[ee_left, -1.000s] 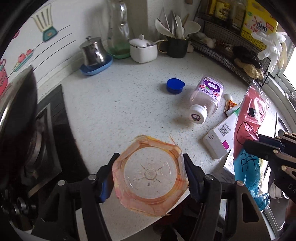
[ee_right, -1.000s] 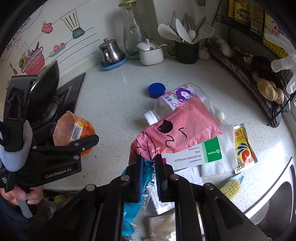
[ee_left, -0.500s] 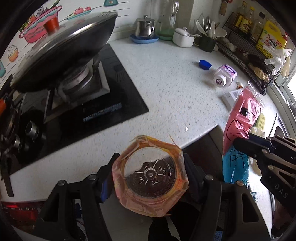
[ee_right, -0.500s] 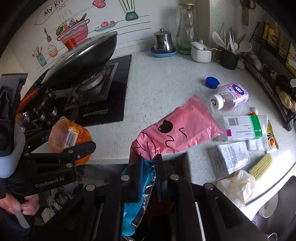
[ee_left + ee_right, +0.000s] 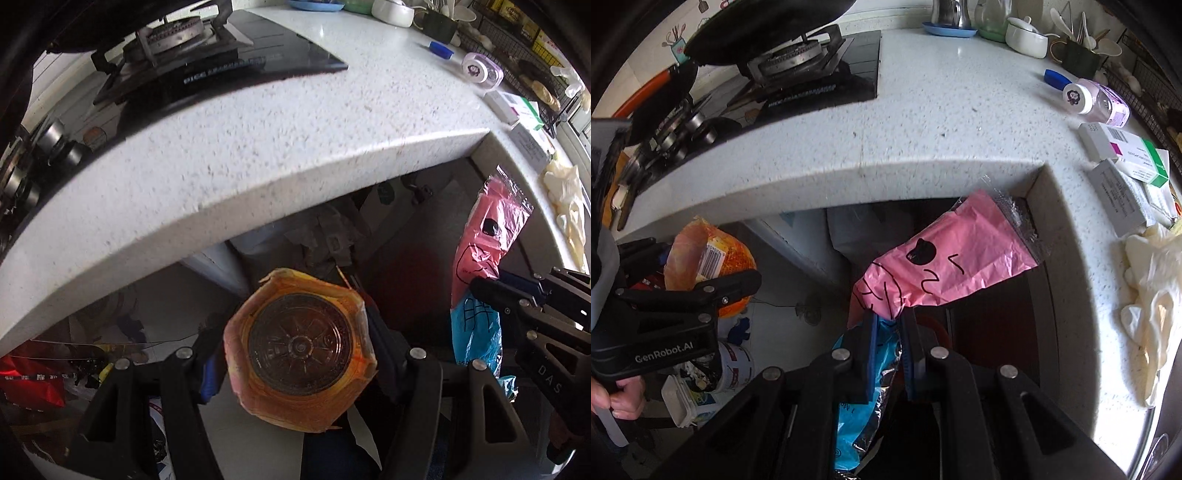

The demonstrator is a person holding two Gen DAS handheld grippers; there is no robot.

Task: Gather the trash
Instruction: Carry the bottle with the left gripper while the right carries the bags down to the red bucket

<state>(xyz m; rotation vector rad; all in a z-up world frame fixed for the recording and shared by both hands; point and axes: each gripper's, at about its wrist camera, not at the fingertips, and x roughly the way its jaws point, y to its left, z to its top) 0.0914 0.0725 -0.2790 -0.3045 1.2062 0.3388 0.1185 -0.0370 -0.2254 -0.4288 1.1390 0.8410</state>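
Note:
My left gripper (image 5: 293,354) is shut on an orange plastic cup (image 5: 300,345), held bottom-forward below the countertop edge (image 5: 236,192); the cup also shows in the right wrist view (image 5: 709,258). My right gripper (image 5: 888,328) is shut on a pink and blue snack wrapper (image 5: 945,258), held off the counter over the gap below it. The wrapper also shows at the right of the left wrist view (image 5: 487,240). On the counter lie a pink bottle (image 5: 1100,101), a blue cap (image 5: 1057,78), medicine boxes (image 5: 1123,151) and a crumpled white glove (image 5: 1152,288).
A gas stove (image 5: 798,70) with a black pan sits at the counter's left. Jars, a pot and a utensil cup (image 5: 1075,51) stand at the back. Below the counter lie a red bag (image 5: 29,380), tubs (image 5: 690,395) and other litter on the floor.
Both grippers have dropped down and back from above the counter to below its front edge, each still holding its item. The floor under the counter has come into view.

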